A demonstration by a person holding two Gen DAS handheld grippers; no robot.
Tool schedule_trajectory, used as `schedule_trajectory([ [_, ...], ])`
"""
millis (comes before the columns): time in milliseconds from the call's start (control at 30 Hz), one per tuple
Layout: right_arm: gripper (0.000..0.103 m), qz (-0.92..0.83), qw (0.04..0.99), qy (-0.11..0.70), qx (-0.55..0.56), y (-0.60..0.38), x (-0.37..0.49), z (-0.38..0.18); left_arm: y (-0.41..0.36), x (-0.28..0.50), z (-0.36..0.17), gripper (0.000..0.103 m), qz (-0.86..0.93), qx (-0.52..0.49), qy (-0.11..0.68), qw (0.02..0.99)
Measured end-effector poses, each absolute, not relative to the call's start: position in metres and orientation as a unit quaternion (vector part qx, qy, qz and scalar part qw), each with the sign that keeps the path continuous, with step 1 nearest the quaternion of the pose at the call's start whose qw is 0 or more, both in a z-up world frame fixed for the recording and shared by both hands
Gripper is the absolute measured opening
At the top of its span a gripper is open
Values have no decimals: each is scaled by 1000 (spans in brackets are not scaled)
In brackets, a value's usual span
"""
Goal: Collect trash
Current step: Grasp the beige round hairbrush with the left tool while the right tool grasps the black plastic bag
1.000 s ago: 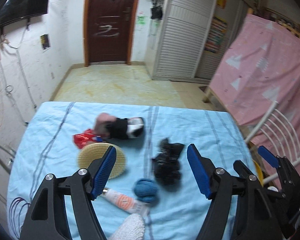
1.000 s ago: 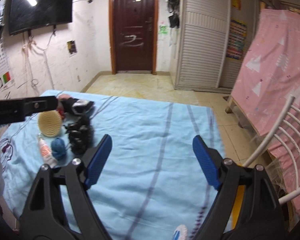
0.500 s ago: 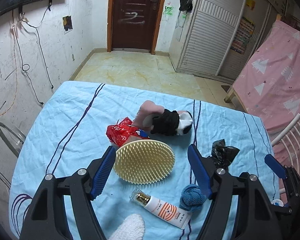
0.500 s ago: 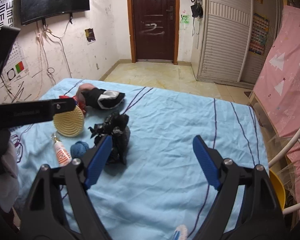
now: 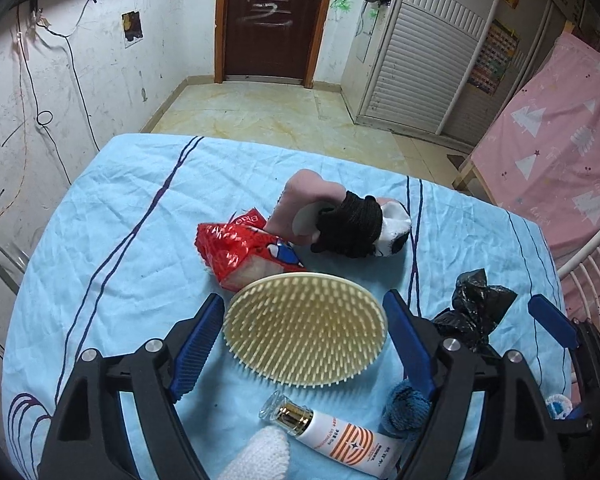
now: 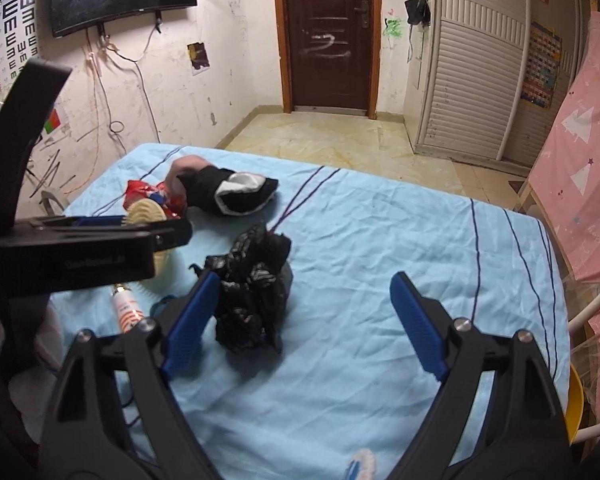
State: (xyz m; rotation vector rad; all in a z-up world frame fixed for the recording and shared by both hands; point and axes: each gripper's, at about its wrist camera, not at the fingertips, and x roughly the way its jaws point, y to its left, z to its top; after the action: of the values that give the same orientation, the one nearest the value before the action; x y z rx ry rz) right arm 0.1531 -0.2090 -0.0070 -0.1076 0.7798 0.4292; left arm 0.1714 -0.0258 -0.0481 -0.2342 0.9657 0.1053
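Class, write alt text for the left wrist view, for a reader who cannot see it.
Open left gripper, its jaws either side of a round yellow bristle brush on a blue sheet. Behind lie a red wrapper and socks; a crumpled black bag sits right.

- The left gripper (image 5: 304, 340) is now lower, its widening fingers framing the brush (image 5: 305, 328).
- The right gripper (image 6: 300, 320) now nears the black bag (image 6: 256, 292), fingers widening.

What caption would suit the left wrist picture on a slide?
Open left gripper hovering astride a yellow bristle brush on a blue sheet, red snack wrapper behind it.
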Motion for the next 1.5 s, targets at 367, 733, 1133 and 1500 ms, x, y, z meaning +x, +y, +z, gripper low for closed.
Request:
schedule_trajectory([
  [367,84,220,897,381,-52,-199,155,-6,-20,169,-57,70,27,-141,469,872],
  [733,84,232,889,393,-50,-187,156,-9,2,142,-29,70,35,-165,431,886],
  [1133,30,224,880,414,-62,-182,160,-20,10,125,-19,70,32,-171,424,889],
  [1500,30,214,903,370,-37,-209,141,9,-5,113,-3,70,32,-154,411,898],
])
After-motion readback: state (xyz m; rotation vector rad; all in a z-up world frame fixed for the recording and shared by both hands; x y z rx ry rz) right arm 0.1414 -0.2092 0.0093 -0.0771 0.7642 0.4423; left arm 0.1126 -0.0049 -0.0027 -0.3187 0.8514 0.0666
